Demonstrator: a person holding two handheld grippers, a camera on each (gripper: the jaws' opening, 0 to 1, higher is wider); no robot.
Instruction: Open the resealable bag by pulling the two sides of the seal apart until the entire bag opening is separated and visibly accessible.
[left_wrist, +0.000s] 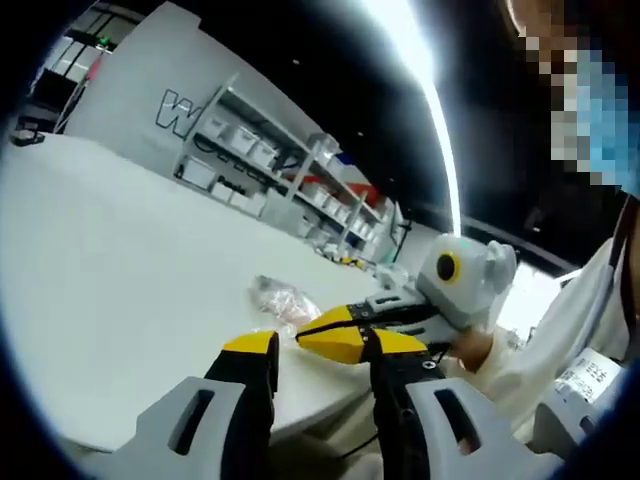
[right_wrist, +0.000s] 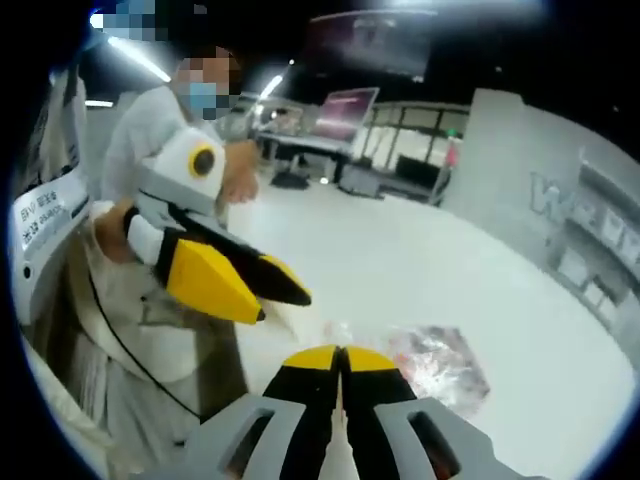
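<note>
- The bag (right_wrist: 432, 362), clear with pinkish contents, lies flat on the white table (right_wrist: 440, 265), lower right of centre in the right gripper view
- The right gripper (right_wrist: 340, 362) sits just short of its near edge, jaws pressed together, holding nothing
- The left gripper (left_wrist: 322, 352) stands parted and empty; the bag (left_wrist: 285, 298) lies just beyond its tips
- Judged nearer: the right

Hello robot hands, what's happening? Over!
Left gripper open, empty. Right gripper shut at crinkly clear plastic bag edge. Bag on white table. Nothing blocking.
</note>
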